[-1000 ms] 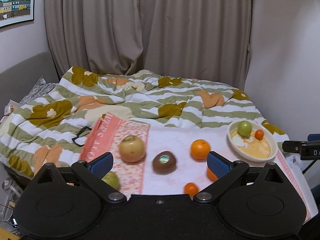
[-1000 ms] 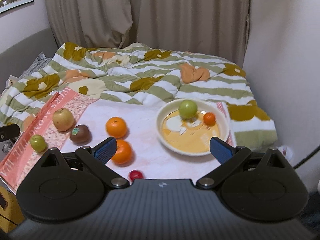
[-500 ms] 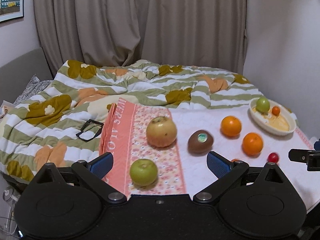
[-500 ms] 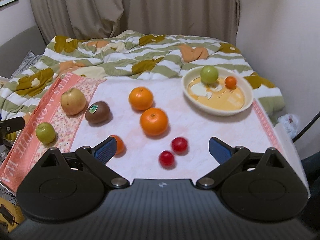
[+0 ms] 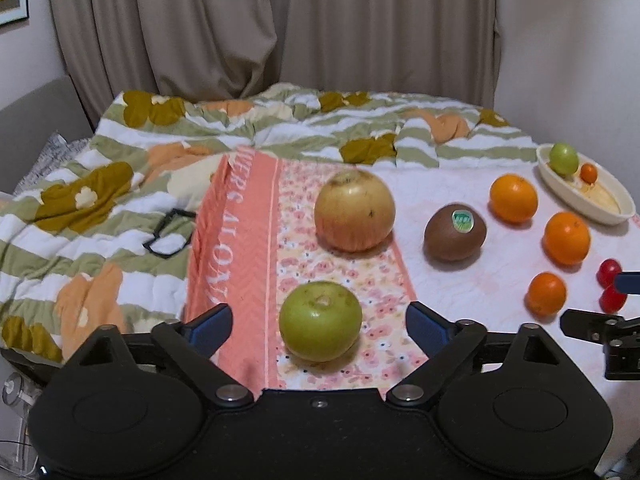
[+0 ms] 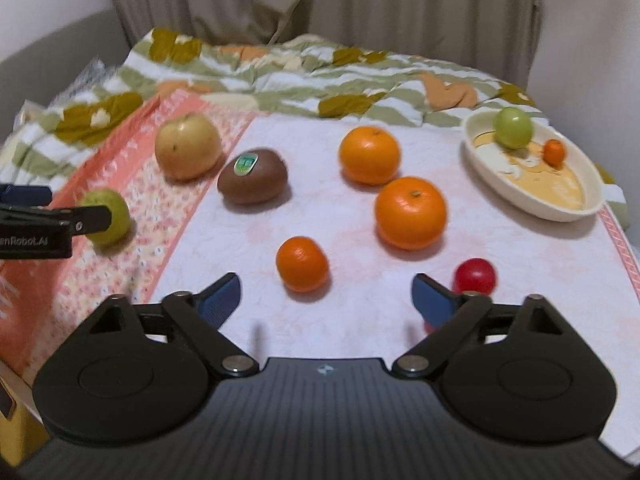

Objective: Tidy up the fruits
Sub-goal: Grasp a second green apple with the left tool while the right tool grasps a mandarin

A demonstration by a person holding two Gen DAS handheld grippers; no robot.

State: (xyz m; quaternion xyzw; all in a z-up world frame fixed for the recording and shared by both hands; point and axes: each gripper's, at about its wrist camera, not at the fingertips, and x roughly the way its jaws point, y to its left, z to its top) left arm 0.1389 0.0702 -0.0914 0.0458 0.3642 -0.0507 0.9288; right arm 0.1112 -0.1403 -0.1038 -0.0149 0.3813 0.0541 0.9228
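My left gripper (image 5: 319,322) is open, its blue pads on either side of a green apple (image 5: 320,321) on the pink floral cloth (image 5: 240,248). Behind it lie a yellow pear (image 5: 354,210) and a brown kiwi (image 5: 455,232). My right gripper (image 6: 326,298) is open and empty, just short of a small orange (image 6: 302,264). Two bigger oranges (image 6: 411,213) (image 6: 369,155) lie beyond it, and a red tomato (image 6: 475,276) sits by the right finger. A cream bowl (image 6: 568,208) at the right holds a green fruit (image 6: 513,127) and a tiny orange (image 6: 554,152).
A striped floral quilt (image 5: 120,184) covers the bed behind the cloth, with black glasses (image 5: 168,232) on it. Curtains (image 5: 280,28) and a wall stand at the back. The cloth's right edge lies just past the bowl.
Both grippers have moved forward and down towards the fruit. The green apple now sits between the left pads, and the small orange is close ahead of the right gripper.
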